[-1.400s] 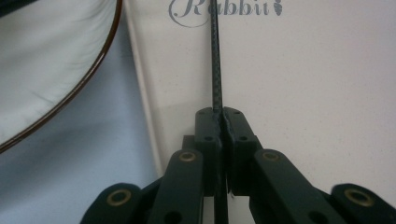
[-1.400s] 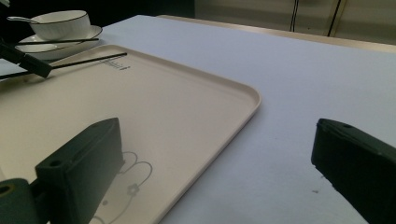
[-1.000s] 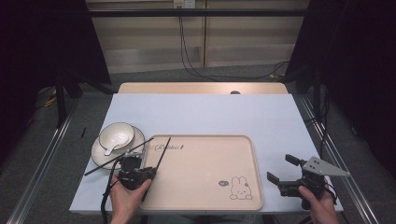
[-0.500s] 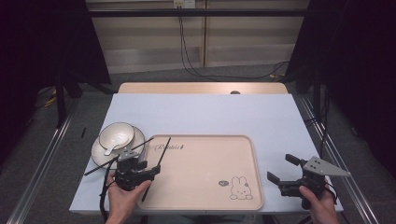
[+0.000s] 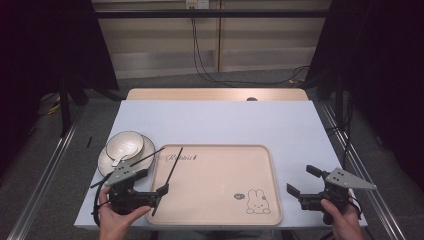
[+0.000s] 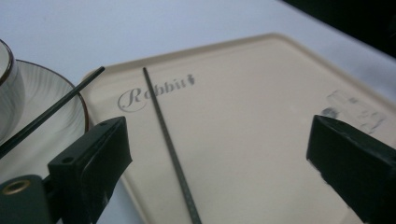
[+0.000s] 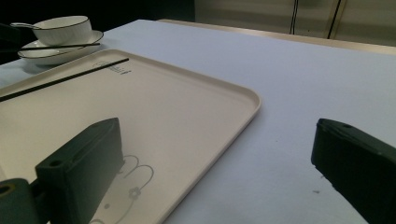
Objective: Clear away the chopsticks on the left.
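Two black chopsticks here: one [image 5: 167, 180] lies slanted on the tray [image 5: 250, 200], along its left side, the other [image 5: 127, 167] rests across the plate [image 5: 145, 150] rim, tip at the tray edge. Left gripper [image 5: 152, 192] hovers spread wide over the tray chopstick, not touching it I think. Bowl [image 5: 125, 145] with a spoon sits on the plate. Right gripper [image 5: 302, 180] is also wide open, just right of the tray, holding nothing

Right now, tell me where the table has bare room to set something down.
Free: the far strip of table beyond the tray, the patch between the tray's right rim and the right gripper, and most of the tray's floor right of the chopstick lying on it. Crowded: the left edge, with bowl, plate, second chopstick and left gripper.
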{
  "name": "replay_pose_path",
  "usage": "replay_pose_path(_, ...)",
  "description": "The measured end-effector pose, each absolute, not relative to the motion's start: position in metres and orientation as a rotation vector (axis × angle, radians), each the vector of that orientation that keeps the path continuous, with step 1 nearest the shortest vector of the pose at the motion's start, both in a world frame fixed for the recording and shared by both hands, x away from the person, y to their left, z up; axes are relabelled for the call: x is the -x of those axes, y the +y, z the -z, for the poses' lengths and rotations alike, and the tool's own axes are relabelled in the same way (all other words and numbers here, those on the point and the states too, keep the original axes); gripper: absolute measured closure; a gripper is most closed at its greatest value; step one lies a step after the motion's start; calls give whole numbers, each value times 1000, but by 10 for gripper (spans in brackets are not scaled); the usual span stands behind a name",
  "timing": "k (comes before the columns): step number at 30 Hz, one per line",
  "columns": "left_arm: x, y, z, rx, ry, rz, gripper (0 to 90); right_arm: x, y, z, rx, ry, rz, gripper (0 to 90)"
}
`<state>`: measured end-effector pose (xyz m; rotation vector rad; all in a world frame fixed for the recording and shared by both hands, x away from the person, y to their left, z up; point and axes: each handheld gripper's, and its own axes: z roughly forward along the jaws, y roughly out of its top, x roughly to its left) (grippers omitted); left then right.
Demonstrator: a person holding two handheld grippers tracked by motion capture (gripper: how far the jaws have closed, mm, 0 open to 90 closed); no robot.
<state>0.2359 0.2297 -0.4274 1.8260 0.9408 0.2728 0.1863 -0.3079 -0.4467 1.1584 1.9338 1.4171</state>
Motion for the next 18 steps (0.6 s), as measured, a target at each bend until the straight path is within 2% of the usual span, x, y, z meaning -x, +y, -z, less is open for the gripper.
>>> replay_pose_path(8, -234, 266, 425, -1823, 858, -251, 26, -186, -309, 445, -1138, 1911, -1440, 18)
replay_pose_path(18, -241, 311, 417, -1819, 899, -276, 27, -183, -313, 445, -1133, 1863, -1540, 0)
